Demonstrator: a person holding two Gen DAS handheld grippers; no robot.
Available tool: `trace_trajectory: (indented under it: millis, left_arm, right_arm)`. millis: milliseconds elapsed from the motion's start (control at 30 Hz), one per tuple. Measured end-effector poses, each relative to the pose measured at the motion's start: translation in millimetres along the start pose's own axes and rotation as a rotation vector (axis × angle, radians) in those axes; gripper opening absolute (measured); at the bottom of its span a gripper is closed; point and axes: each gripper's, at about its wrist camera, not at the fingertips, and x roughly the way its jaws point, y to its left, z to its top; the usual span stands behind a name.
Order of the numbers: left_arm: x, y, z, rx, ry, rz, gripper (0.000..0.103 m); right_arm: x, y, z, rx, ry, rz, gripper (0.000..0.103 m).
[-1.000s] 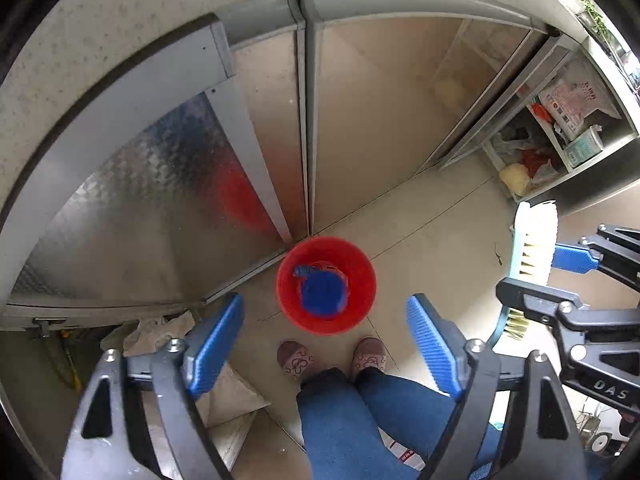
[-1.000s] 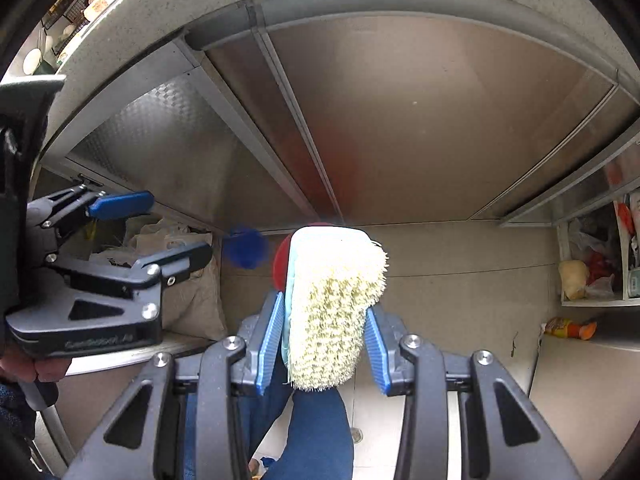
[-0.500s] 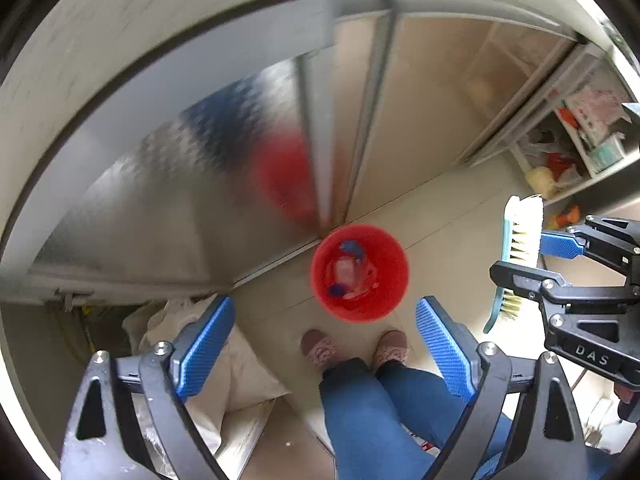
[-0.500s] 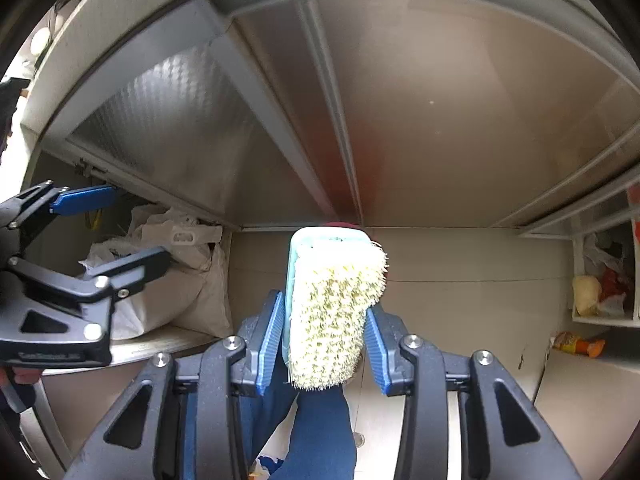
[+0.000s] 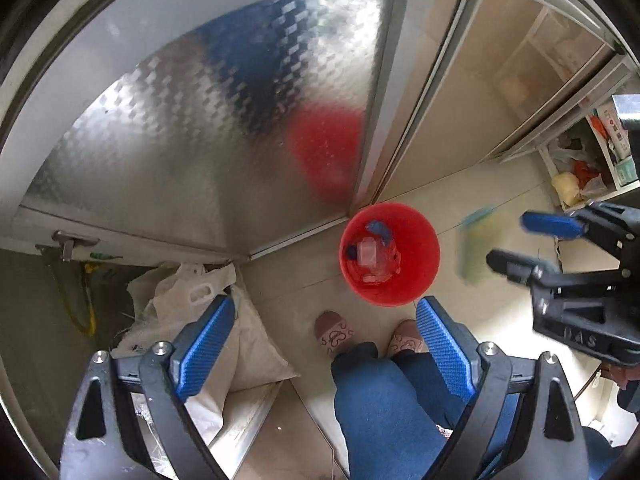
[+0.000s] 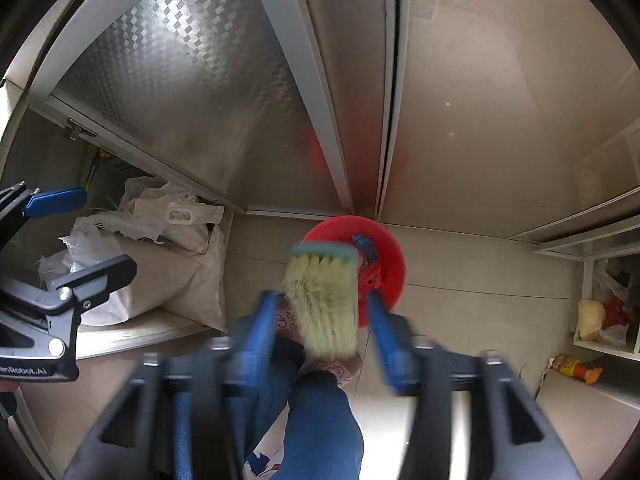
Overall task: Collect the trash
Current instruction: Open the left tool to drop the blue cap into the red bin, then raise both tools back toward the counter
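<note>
A red bucket stands on the tiled floor against a steel cabinet, holding a blue item and a clear plastic piece. It also shows in the right wrist view. My left gripper is open and empty, high above the floor. My right gripper has its jaws spread wide; a scrub brush with pale bristles and a teal back sits blurred between them, apart from both pads, just over the bucket. The brush appears blurred in the left wrist view beside the right gripper.
The person's blue-jeaned legs and patterned slippers stand just before the bucket. White sacks fill an open cabinet at left. A shelf with bags and boxes is at right. An orange packet lies on the floor.
My right gripper has opened and let go of the scrub brush, which now drops blurred toward the bucket. Both grippers have shifted left, so the bucket sits further right.
</note>
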Motion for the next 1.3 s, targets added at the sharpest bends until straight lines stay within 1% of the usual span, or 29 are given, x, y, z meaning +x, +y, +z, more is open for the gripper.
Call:
trace_trajectory:
  millis: [33, 100, 167, 267, 533, 667, 733, 800, 967, 1067, 1200, 1300]
  left_arm:
    - [-1, 0, 0, -0.002, -0.002, -0.003, 0.091]
    - [-4, 2, -1, -0.007, -0.007, -0.005, 0.091]
    - [-8, 5, -2, -0.014, -0.013, -0.008, 0.091]
    - [-18, 5, 0, -0.015, -0.018, -0.013, 0.091]
    - [-78, -4, 5, -0.004, -0.076, -0.031, 0.091]
    - [-110, -4, 10, -0.008, -0.112, -0.025, 0.091]
    - [-130, -2, 13, -0.015, -0.139, -0.023, 0.091]
    - [-149, 2, 16, -0.022, -0.166, -0.031, 0.091]
    - [-188, 20, 29, -0.041, -0.229, 0.015, 0.091]
    - [-206, 35, 40, -0.071, -0.257, 0.025, 0.091]
    - [-228, 67, 59, -0.11, -0.3, 0.063, 0.091]
    - [-243, 100, 73, -0.147, -0.321, 0.069, 0.091]
  right_arm:
    - [-1, -1, -1, 0.006, -0.006, -0.004, 0.078]
    - [-4, -2, -2, 0.005, -0.009, -0.002, 0.078]
    - [-8, -1, -2, 0.001, -0.009, -0.025, 0.078]
    - [-25, -3, -2, 0.021, -0.013, -0.016, 0.078]
    - [-80, 7, 3, 0.022, -0.047, -0.021, 0.078]
    - [-120, 10, 9, 0.023, -0.083, -0.022, 0.078]
    - [-139, 11, 14, 0.011, -0.112, -0.033, 0.082]
    - [-157, 13, 22, -0.007, -0.141, -0.035, 0.082]
    - [-187, 21, 50, -0.054, -0.209, -0.033, 0.082]
    - [-200, 28, 69, -0.082, -0.252, -0.035, 0.082]
    - [-210, 43, 101, -0.123, -0.289, -0.016, 0.082]
    - [-215, 60, 127, -0.166, -0.302, -0.008, 0.082]
